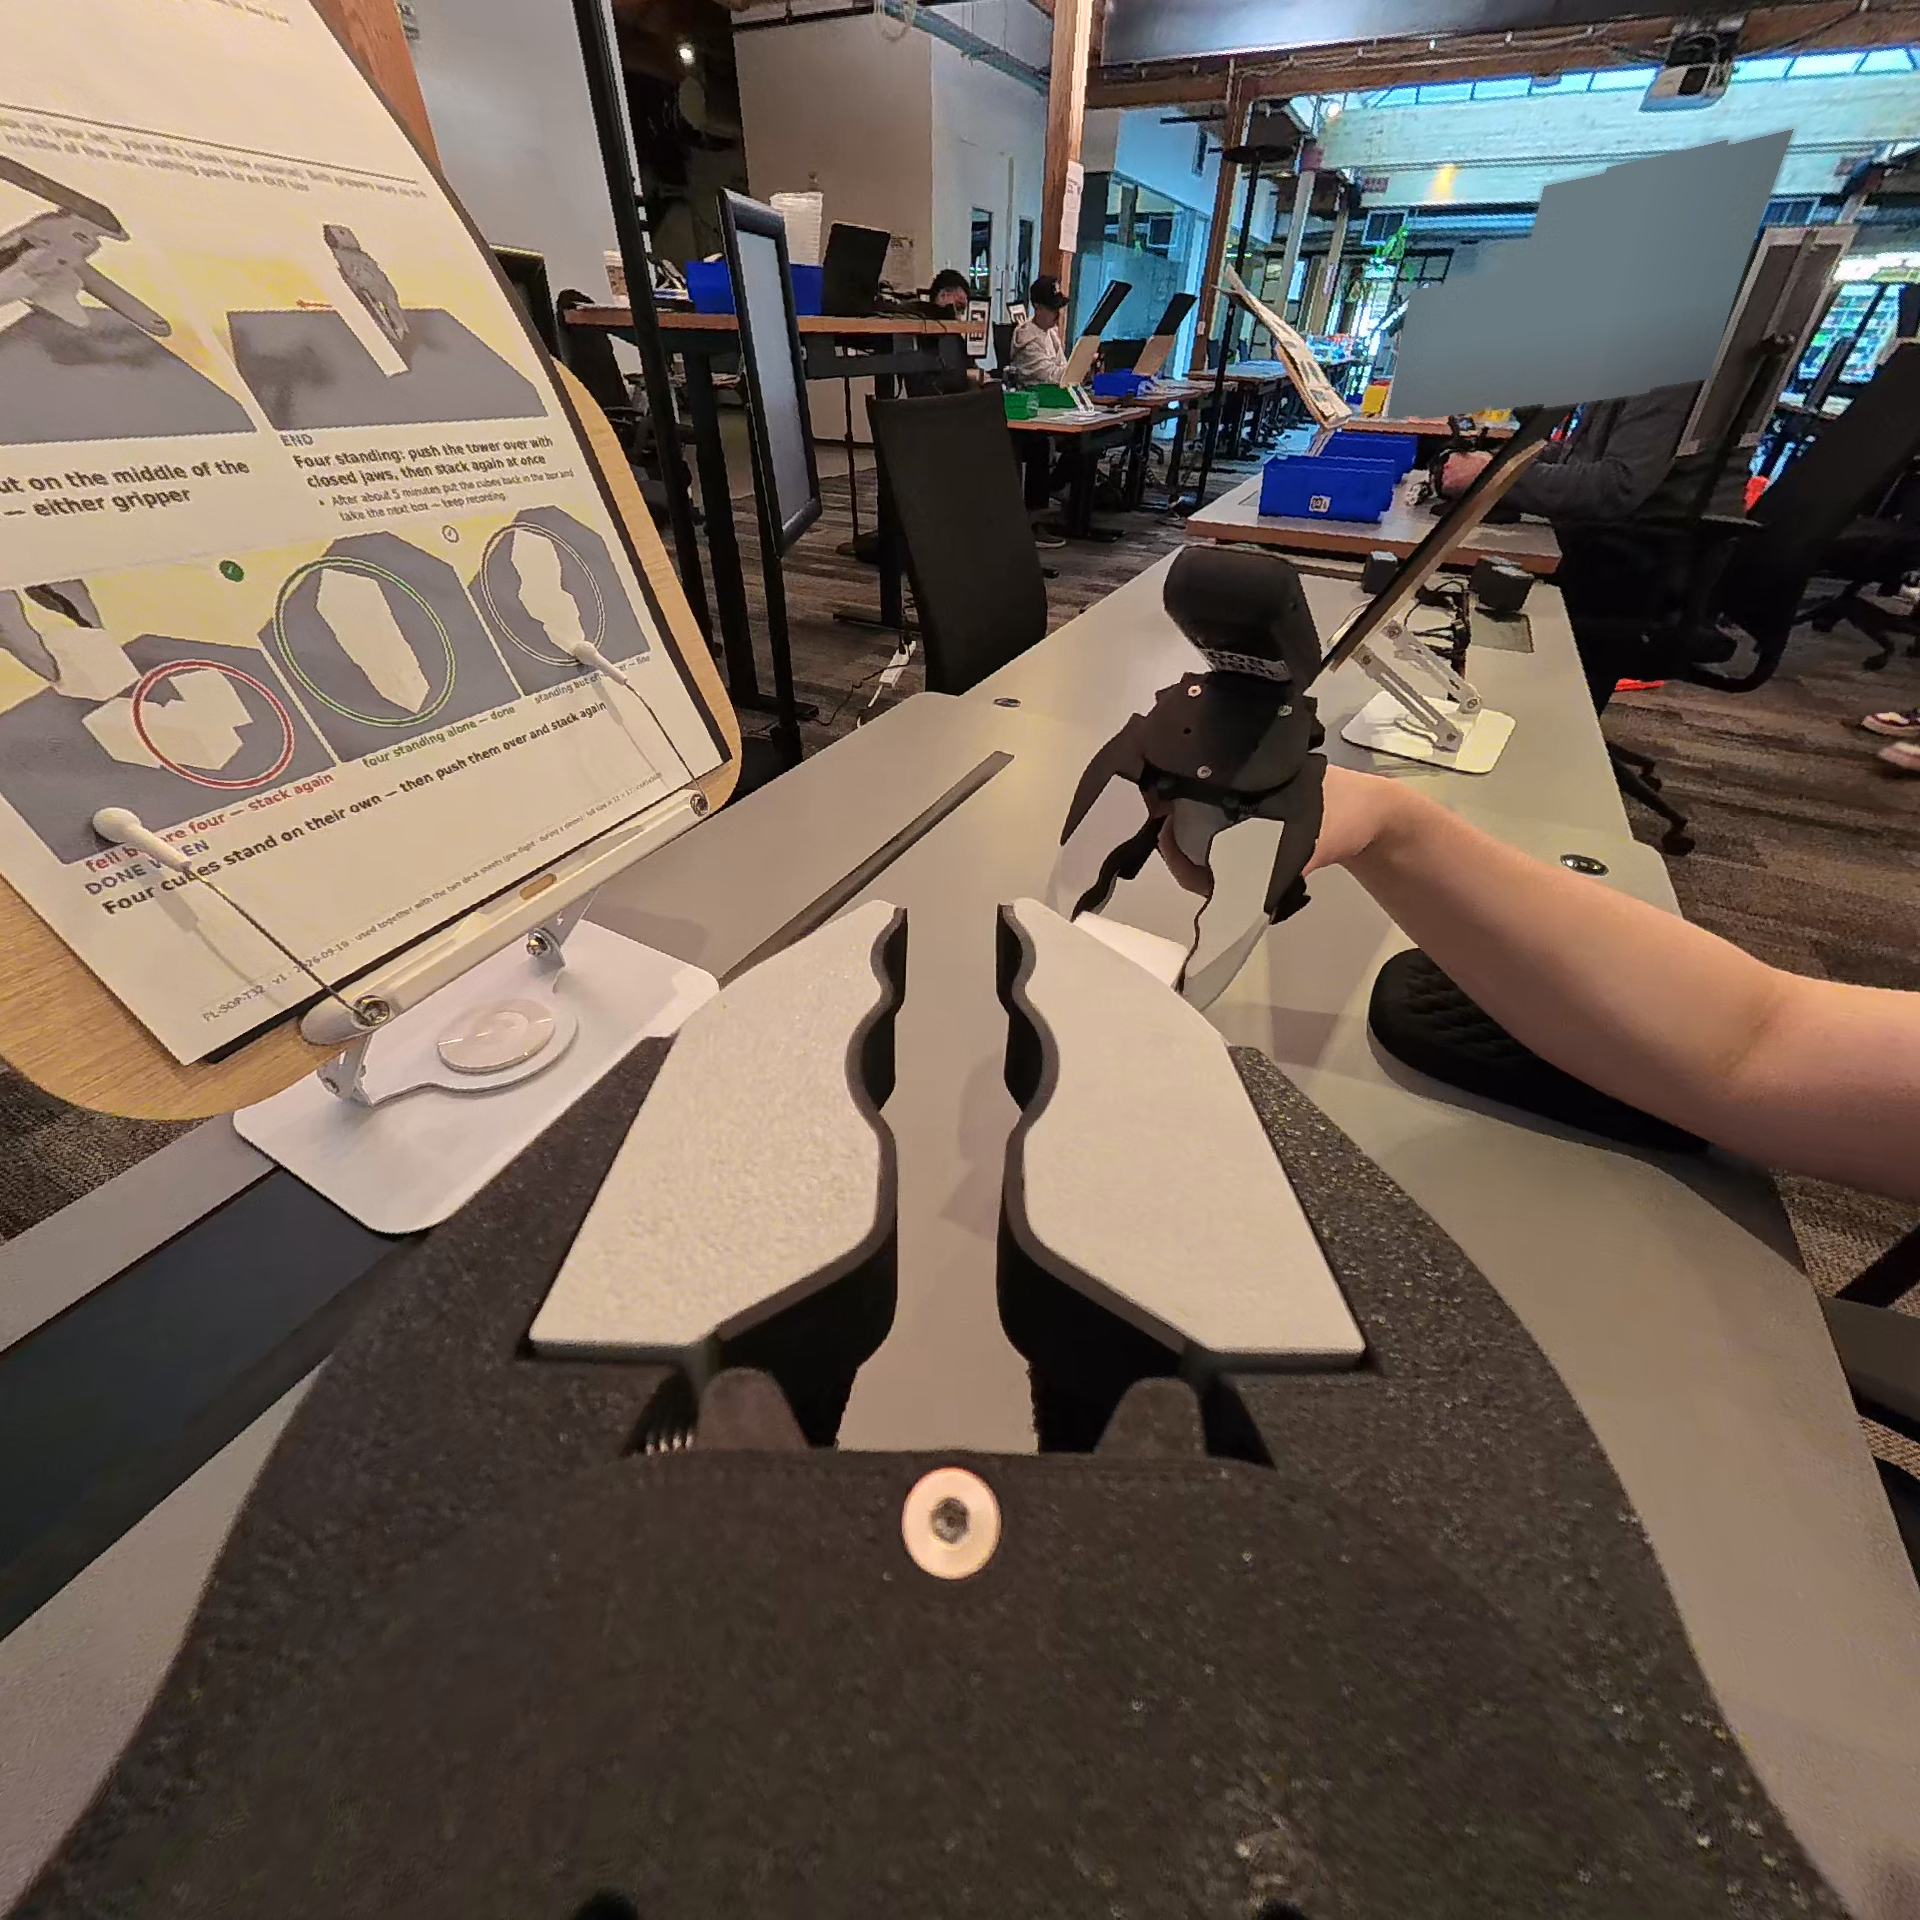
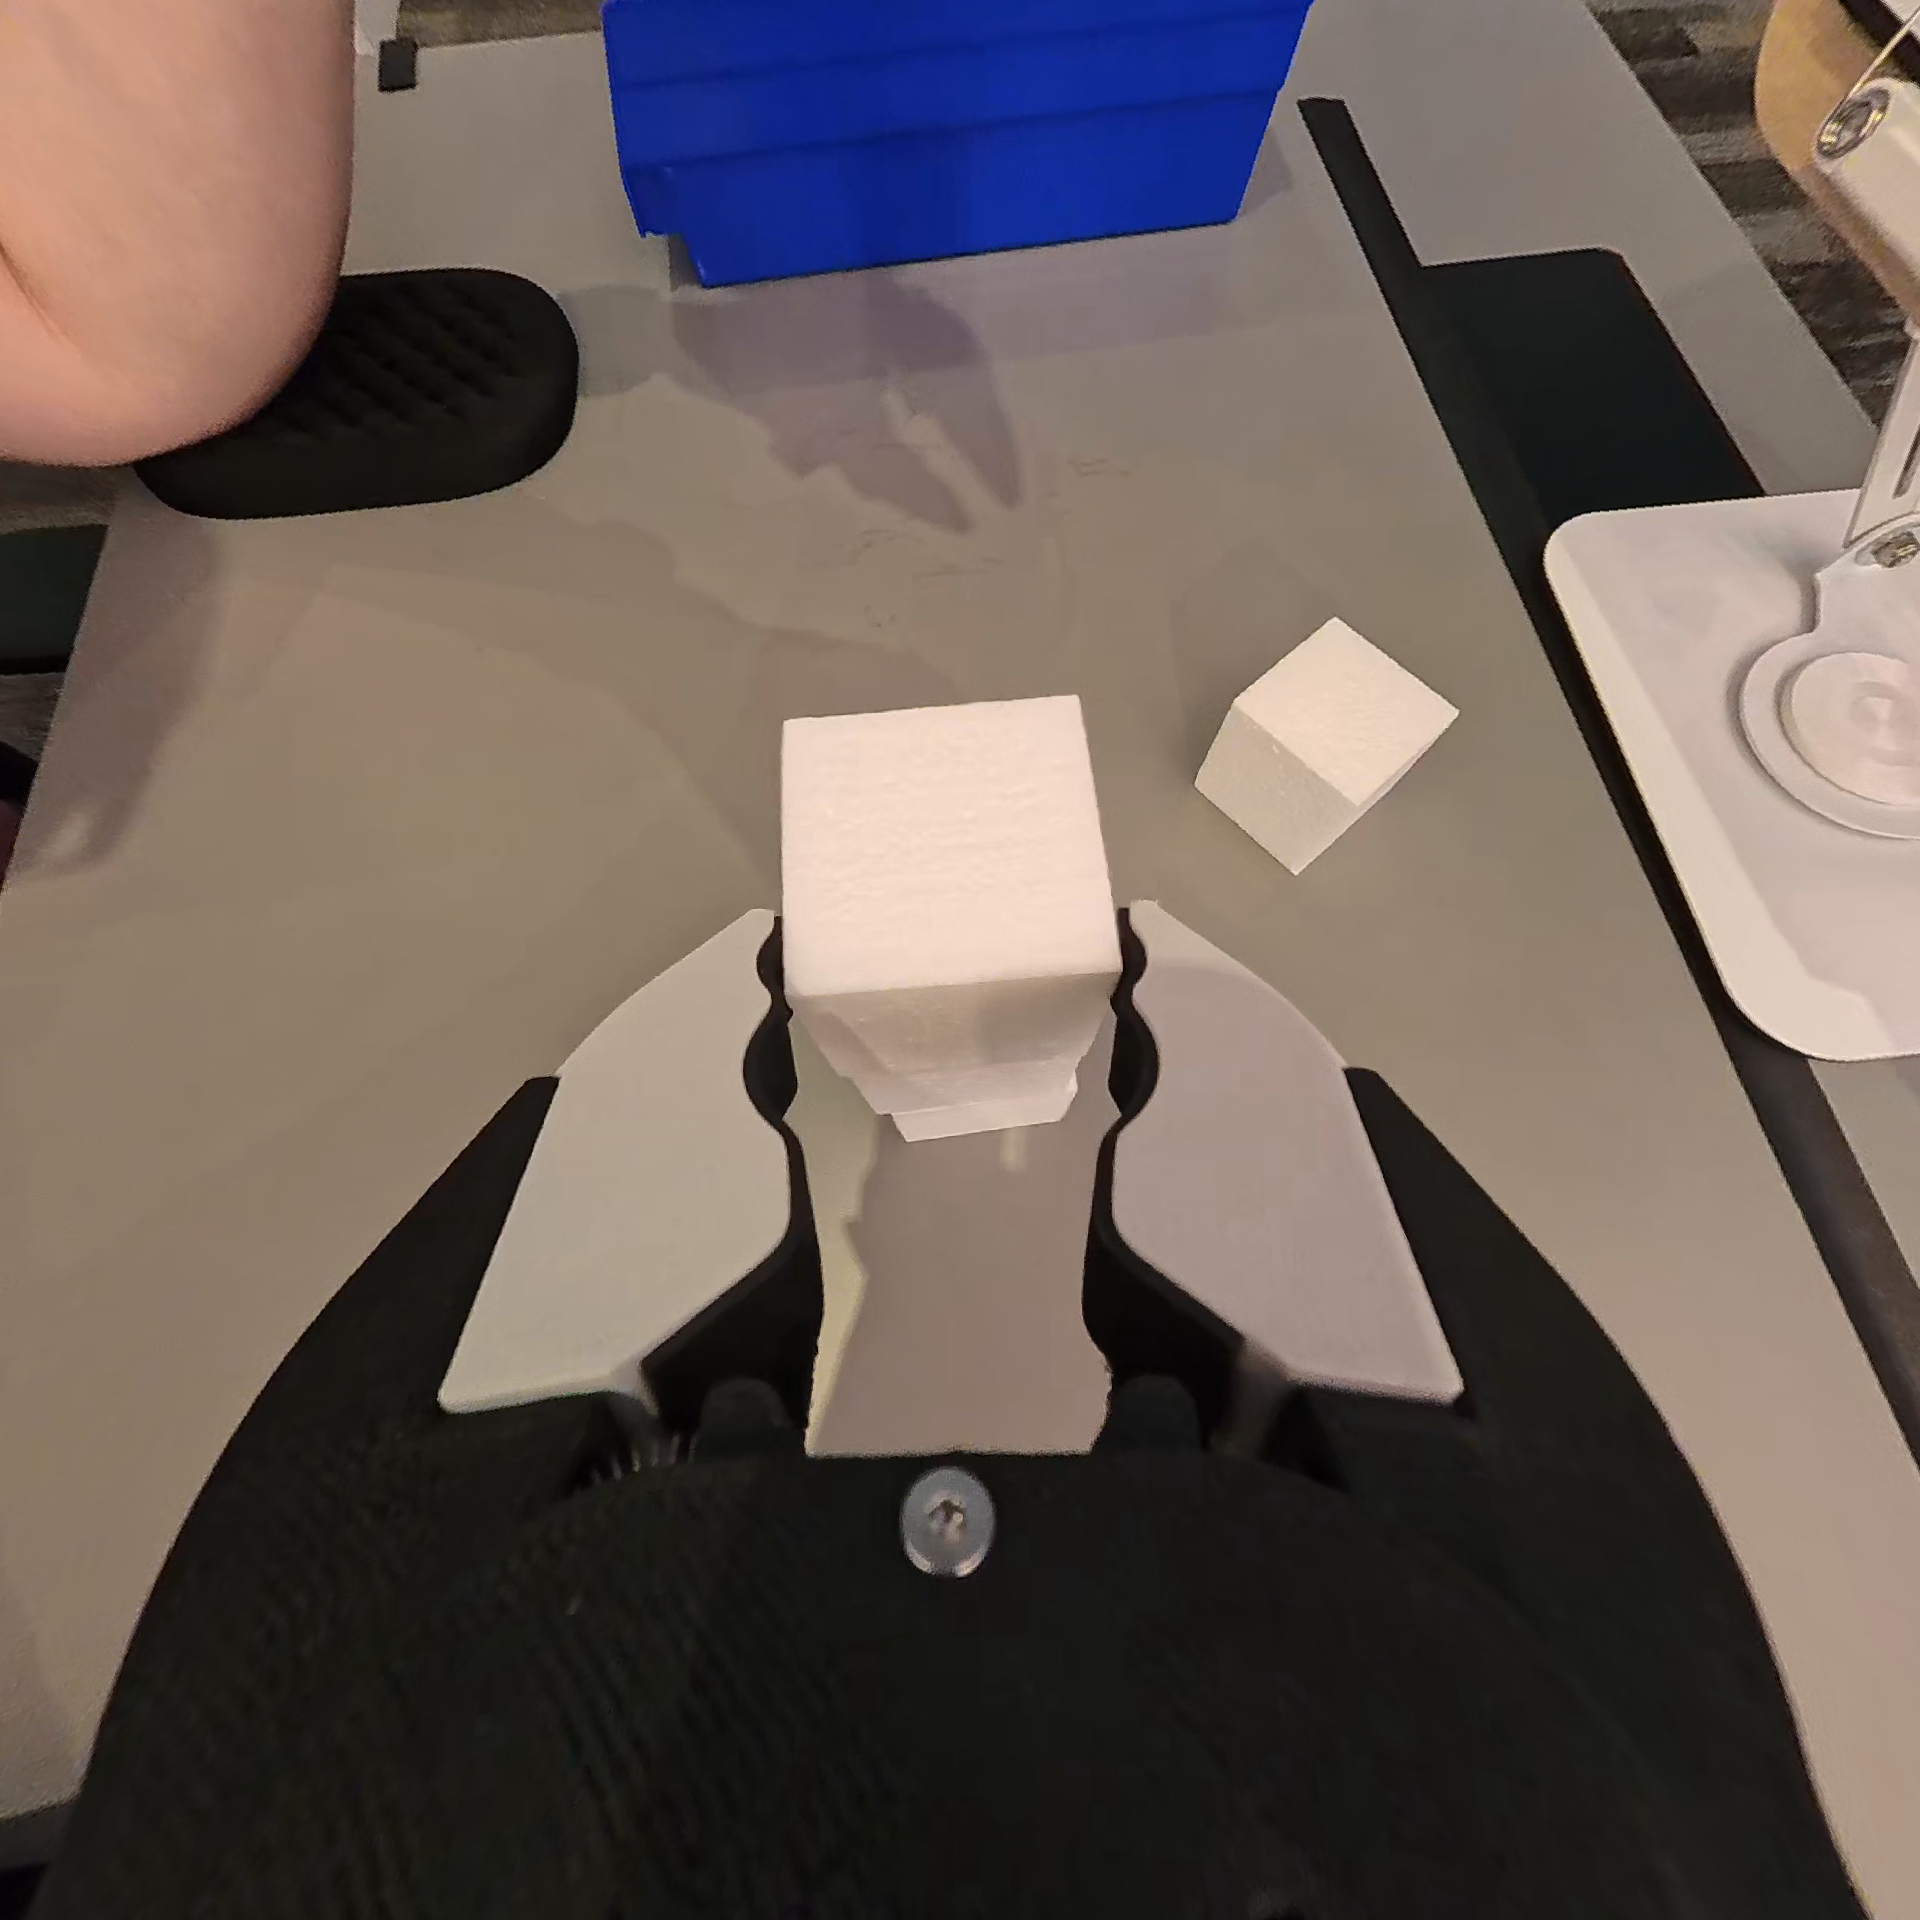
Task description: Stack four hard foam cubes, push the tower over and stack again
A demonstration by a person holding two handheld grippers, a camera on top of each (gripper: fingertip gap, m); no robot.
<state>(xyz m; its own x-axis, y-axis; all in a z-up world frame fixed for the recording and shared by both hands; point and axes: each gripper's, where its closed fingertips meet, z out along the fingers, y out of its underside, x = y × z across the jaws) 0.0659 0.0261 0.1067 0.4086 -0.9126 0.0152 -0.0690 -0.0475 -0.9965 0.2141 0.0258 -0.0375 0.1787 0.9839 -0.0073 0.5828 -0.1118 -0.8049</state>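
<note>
The stack of white foam cubes [image 2: 940, 1049] stands on the grey table [image 2: 416, 831] directly under the right gripper [image 2: 948, 914], seen from above: the top cube [image 2: 940, 842] fills the space between the two fingertips, and the edges of two more cubes show stepped beneath it, each slightly offset from the one above. The right gripper's grey fingers [image 2: 644, 1164] bracket the top cube on both sides, set close against its faces (whether they are actually pressing it or have a hair of slack, I cannot tell). A fourth cube, the loose cube [image 2: 1325, 743], lies on the table to the right of the stack, apart from it and turned at an angle. Beyond the stack sits a blue bin [image 2: 935, 135] at the far edge, with a black textured pad [image 2: 395, 395] to the left, partly under a person's forearm [image 2: 156, 208]. At the right edge is the white base of a stand [image 2: 1662, 779]. In the left wrist view the left gripper [image 1: 951, 920] hovers over the table with nothing in it, its fingers parted by a narrow gap. Farther off in that view, the right gripper points downward in a hand [image 1: 1340, 821], a sliver of white foam visible at its tips. To the left stands an instruction sheet [image 1: 291, 520] on a tilted wooden board.
</note>
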